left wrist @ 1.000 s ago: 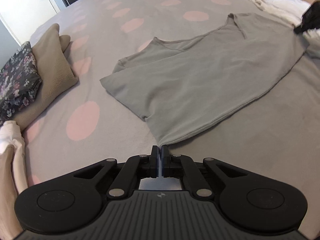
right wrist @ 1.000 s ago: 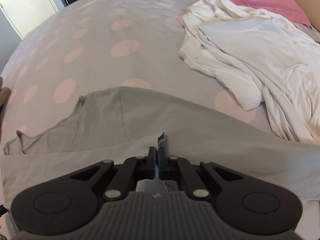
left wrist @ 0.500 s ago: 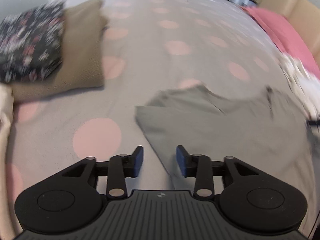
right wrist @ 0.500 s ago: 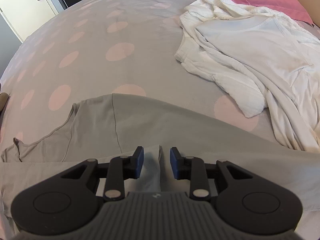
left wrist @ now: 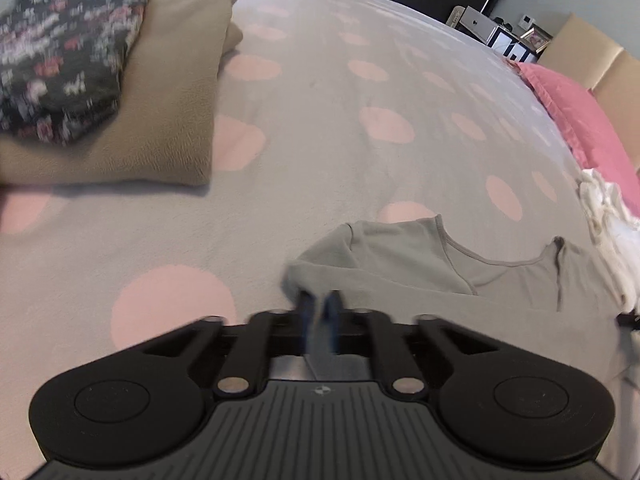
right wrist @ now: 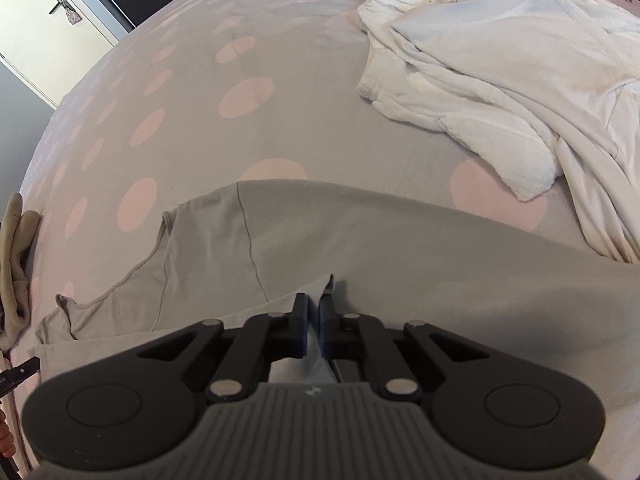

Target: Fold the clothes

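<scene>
A grey V-neck shirt (left wrist: pixel 420 264) lies flat on the dotted grey bedcover (left wrist: pixel 320 140). My left gripper (left wrist: pixel 320 308) sits at the shirt's left sleeve corner. Its jaws are closing tight on that edge, and cloth shows between the blurred pads. In the right wrist view the same grey shirt (right wrist: pixel 320 232) spreads across the middle. My right gripper (right wrist: pixel 314 308) pinches a raised fold of its near edge, with fabric filling the narrow gap between the pads.
A heap of white clothes (right wrist: pixel 500 80) lies right of the shirt, by a pink pillow (left wrist: pixel 580 120). A folded beige blanket (left wrist: pixel 172 120) with a floral cloth (left wrist: pixel 60 60) on it sits at the far left. A door (right wrist: pixel 48 12) stands beyond the bed.
Both grippers opened and shut again on the grey shirt. The left one let go of the hem and shifted to the sleeve corner, rolling as it went. The right one stayed in place.
</scene>
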